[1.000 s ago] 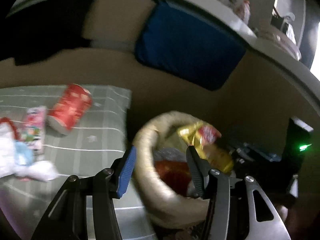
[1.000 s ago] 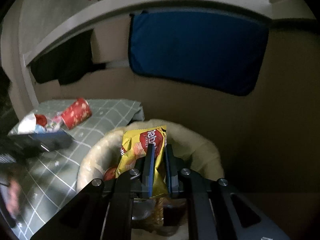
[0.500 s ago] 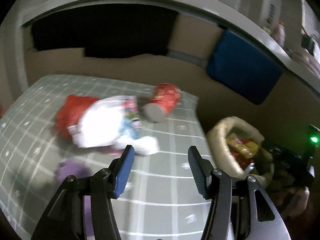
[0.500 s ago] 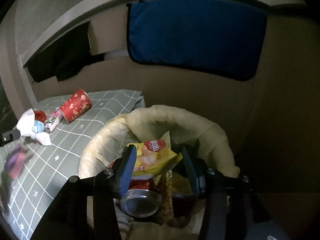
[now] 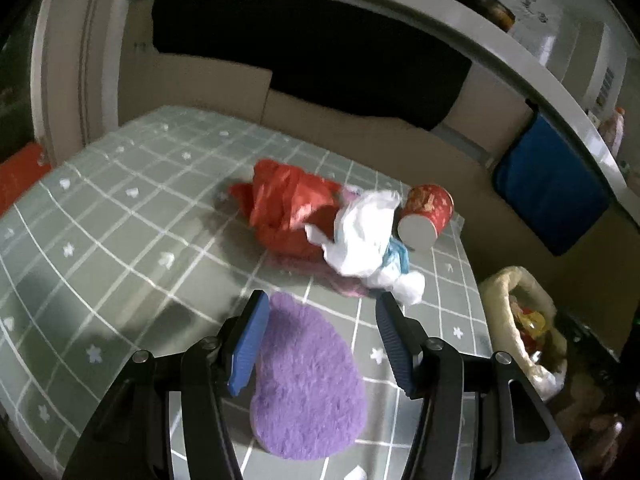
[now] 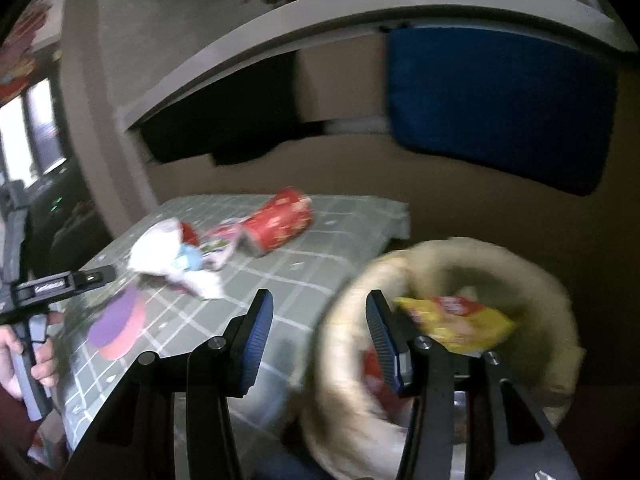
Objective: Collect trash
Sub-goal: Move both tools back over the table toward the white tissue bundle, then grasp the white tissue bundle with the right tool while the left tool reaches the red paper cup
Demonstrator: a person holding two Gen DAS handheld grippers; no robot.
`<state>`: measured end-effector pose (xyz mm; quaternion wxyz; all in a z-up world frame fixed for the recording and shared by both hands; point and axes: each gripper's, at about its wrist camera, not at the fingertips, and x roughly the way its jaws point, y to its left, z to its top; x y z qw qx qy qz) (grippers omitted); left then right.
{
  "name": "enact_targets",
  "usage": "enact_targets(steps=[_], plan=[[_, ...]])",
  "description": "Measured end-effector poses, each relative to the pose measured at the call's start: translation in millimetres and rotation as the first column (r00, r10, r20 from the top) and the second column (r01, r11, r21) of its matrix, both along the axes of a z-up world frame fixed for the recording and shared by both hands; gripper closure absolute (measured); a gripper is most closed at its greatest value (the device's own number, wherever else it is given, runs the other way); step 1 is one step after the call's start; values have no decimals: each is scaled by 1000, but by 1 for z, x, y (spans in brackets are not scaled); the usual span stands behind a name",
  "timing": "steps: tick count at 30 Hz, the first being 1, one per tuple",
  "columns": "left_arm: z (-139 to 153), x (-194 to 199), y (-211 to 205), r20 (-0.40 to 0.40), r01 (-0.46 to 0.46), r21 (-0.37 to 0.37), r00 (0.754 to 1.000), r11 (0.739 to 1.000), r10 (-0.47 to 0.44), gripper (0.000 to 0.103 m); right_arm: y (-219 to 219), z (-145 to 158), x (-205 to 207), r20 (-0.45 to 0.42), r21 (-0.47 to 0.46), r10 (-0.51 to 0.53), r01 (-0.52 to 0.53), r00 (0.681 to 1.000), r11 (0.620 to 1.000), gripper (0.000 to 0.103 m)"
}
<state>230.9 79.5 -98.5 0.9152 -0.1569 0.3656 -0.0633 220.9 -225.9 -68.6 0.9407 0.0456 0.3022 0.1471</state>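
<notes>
r gripper (image 6: 318, 332) released; wrapper (image 6: 456, 322) in bag (image 6: 560, 320).

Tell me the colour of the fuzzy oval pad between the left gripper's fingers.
Purple fuzzy oval pad; clearest in the left wrist view.

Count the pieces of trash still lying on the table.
5 visible: red bag at centre, white wad against its right side, blue scrap under that, paper cup on its side rightmost, purple pad between the left claw fingers. More may hide underneath.

A lived-in home room: a worktop (image 5: 120, 216) under a green checked cloth, a window (image 6: 36, 128) at the side, a blue cushion (image 6: 500, 104) under a shelf (image 6: 360, 8), snack litter around.
</notes>
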Motion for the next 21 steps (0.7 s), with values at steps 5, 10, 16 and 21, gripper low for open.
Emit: enact_targets(steps=[5,10,16,21], plan=[[-2,-8,14,-2,-35,7,999,999,35,47,55,-11,19,-65,49,260,-257,963,965,56],[3,-12,34,8,-60,-12,998,998,60,47,114,-10,42,-48,-15,372,-373,927,928,56],[-4,-12,48,16,-67,-16,998,998,67,47,176,-27,83,-82,-192,429,-436,900,879,55],[-15,-9,56,-16,-54,-57,998,997,53,47,202,-41,113,-137,-219,430,-451,892,866,58]])
